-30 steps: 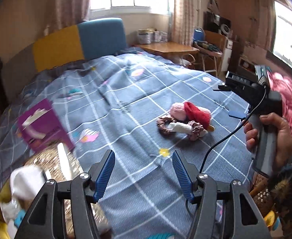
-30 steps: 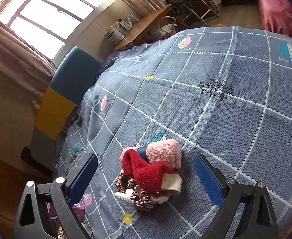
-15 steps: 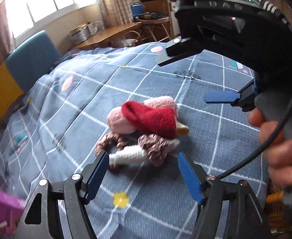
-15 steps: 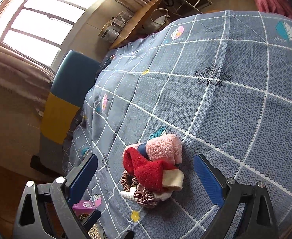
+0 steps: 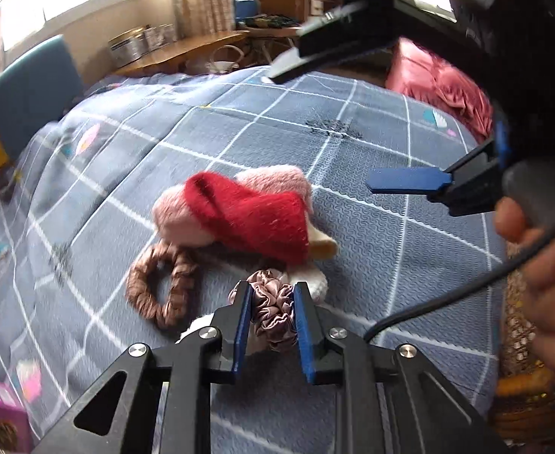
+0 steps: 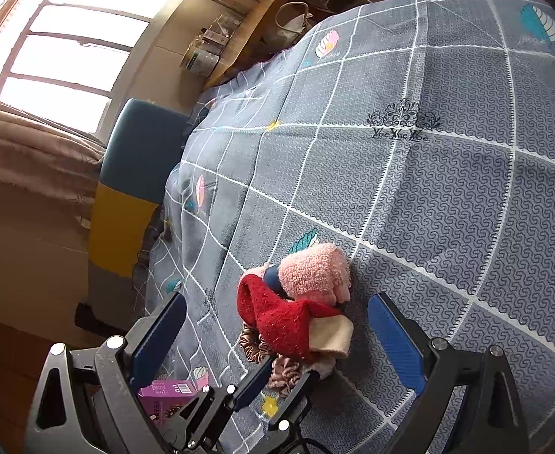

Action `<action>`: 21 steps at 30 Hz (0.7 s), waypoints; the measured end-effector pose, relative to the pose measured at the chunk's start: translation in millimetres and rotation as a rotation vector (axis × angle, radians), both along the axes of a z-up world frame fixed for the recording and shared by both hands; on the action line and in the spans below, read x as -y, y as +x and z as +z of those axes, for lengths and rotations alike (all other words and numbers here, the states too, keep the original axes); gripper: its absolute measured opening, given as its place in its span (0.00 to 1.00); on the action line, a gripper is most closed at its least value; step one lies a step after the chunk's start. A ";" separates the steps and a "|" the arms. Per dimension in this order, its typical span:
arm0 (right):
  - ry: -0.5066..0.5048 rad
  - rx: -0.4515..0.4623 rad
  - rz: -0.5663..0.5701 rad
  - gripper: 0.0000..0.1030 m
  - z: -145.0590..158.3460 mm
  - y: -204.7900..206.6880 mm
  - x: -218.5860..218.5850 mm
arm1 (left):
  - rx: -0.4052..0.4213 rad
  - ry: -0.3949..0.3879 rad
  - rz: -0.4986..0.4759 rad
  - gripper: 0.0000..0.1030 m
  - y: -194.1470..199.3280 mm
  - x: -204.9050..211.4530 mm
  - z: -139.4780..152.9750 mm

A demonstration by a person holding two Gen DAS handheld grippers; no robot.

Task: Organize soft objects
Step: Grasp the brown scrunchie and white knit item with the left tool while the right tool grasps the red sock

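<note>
Your left claw (image 5: 270,295) has closed in from wide open to pinch the mauve scrunchie (image 5: 273,312), while your right claw (image 6: 277,325) hangs open above the pile, bare bedspread (image 6: 448,196) lying beyond.

Home bedroom: quilted bed (image 6: 448,196), curtained window (image 6: 61,49).

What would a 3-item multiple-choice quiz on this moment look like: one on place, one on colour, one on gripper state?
1. The brown braided scrunchie lies:
A. on the bedspread
B. on the desk
C. in a box

2. The sock draped over the pink sock is:
A. green
B. red
C. black

3. The left gripper is:
A. wide open over bare fabric
B. out of view
C. closed around the mauve satin scrunchie

Key: 1 A, it rests flat on the checked cover. 2 B, the red sock lies across it. 3 C, both fingers flank the satin folds, while the right gripper stays wide open.
</note>
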State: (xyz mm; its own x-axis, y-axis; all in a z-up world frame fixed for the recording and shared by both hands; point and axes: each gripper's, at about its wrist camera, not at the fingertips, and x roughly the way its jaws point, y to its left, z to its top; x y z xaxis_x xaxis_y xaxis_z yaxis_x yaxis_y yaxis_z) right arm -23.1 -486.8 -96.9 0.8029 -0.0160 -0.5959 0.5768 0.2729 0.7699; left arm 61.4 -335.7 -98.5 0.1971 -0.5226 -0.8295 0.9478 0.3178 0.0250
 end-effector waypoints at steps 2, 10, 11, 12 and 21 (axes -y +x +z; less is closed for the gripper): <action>-0.003 -0.006 0.015 0.94 -0.5 3.4 -1.9 | -0.051 -0.023 0.043 0.21 -3.0 -20.6 2.0; -0.034 -0.064 0.127 0.92 -4.6 24.7 -14.8 | -0.106 -0.050 0.191 0.20 -26.6 -103.7 -2.5; -0.040 -0.074 0.142 0.92 -5.4 27.5 -16.8 | -0.105 -0.047 0.199 0.20 -29.0 -108.9 -3.8; -0.046 -0.085 0.161 0.92 -5.8 30.6 -18.8 | -0.105 -0.042 0.201 0.20 -30.3 -110.8 -6.1; -0.152 -0.209 0.367 0.90 -12.1 62.1 -50.2 | -0.100 -0.003 0.244 0.31 -34.3 -122.6 -27.7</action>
